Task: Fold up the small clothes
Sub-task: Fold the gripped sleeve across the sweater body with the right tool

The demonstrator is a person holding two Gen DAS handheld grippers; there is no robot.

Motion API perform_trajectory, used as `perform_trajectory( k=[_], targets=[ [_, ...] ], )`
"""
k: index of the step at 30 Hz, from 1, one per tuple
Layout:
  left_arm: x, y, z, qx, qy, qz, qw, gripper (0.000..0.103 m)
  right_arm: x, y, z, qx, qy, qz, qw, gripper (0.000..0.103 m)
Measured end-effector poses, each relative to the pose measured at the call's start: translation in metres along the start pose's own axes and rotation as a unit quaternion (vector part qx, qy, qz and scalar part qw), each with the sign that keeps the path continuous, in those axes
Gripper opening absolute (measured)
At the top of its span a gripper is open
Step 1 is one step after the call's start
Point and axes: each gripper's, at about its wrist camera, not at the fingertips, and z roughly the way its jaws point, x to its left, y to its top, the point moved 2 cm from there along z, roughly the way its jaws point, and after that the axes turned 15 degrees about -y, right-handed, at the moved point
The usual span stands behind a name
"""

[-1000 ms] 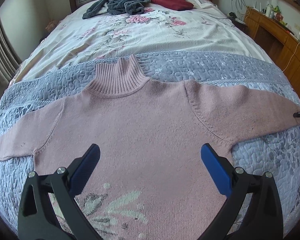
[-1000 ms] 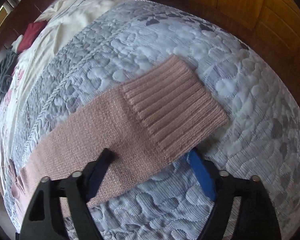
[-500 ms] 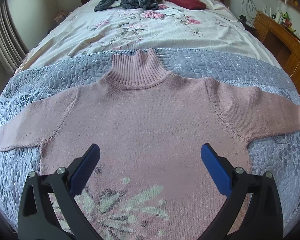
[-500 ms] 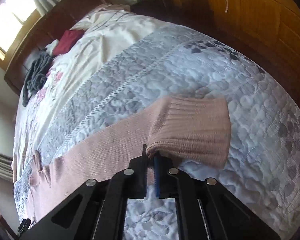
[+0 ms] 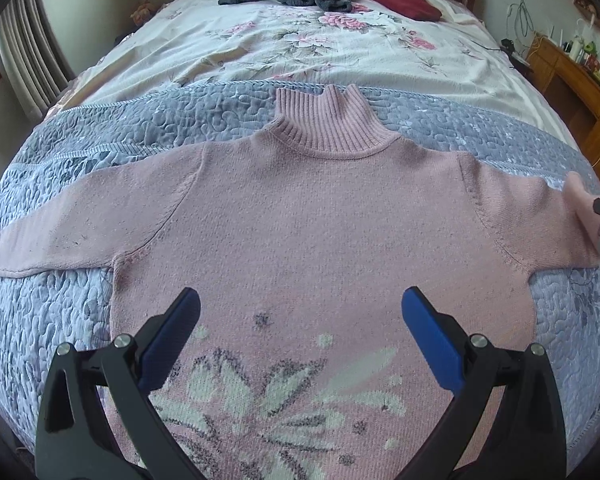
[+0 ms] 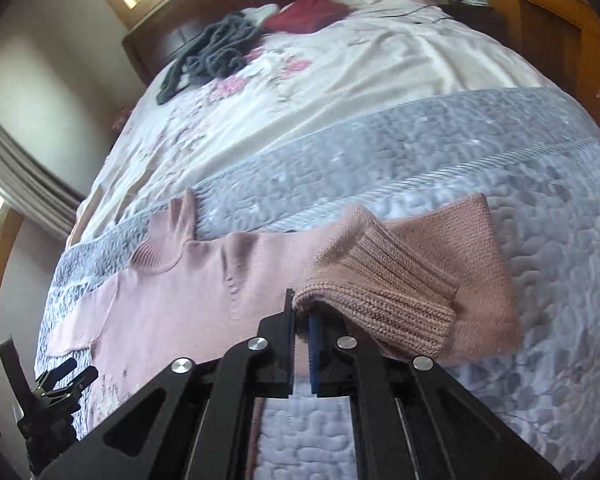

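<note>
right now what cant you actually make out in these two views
- Pink sweater hem: cut off by the bottom edge and the left gripper in the left wrist view.
- Ribbed cuff grip: the cuff folds over the right gripper, hiding how deep the fabric sits.
- Items on the wooden dresser: too small in the left wrist view.
- Grey garment and dark red garment: bunched and blurred, type unclear.

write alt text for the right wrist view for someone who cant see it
The right gripper, jaws shut, pinches the ribbed cuff of a pink knitted sweater, lifting the sleeve end and folding it back over itself above a grey quilted bedspread. Farther up the bed lie a white floral sheet, a dark grey garment and a dark red one.
</note>
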Motion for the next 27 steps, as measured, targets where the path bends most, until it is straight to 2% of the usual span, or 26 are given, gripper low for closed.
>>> perform_trajectory(
  k=[7, 14, 18, 21, 23, 27],
  targets=[
    [0.025, -0.004, -0.005, 0.002, -0.01, -0.025, 0.9996, 0.1, 0.089, -0.023, 0.027, 0.023, 0.016, -0.077, 0.997, 0.005],
    [0.035, -0.002, -0.004, 0.007, -0.019, -0.039, 0.9991, 0.1, 0.124, -0.051, 0.068, 0.067, 0.01, -0.113, 0.991, 0.008],
    [0.028, 0.0, 0.001, 0.013, -0.032, -0.037, 0.9987, 0.1, 0.126, -0.076, 0.083, 0.103, 0.02, -0.129, 0.986, 0.017],
    [0.015, 0.003, 0.008, 0.019, -0.039, -0.023, 0.9988, 0.1, 0.119, -0.092, 0.074, 0.112, 0.044, -0.137, 0.983, 0.018],
    [0.0, 0.005, 0.015, 0.024, -0.048, -0.009, 0.9985, 0.1, 0.104, -0.099, 0.057, 0.103, 0.053, -0.129, 0.985, 0.018],
    [-0.043, 0.011, 0.038, 0.039, -0.055, 0.035, 0.9971, 0.1, 0.053, -0.103, 0.025, 0.077, 0.041, -0.084, 0.993, 0.02]
  ],
)
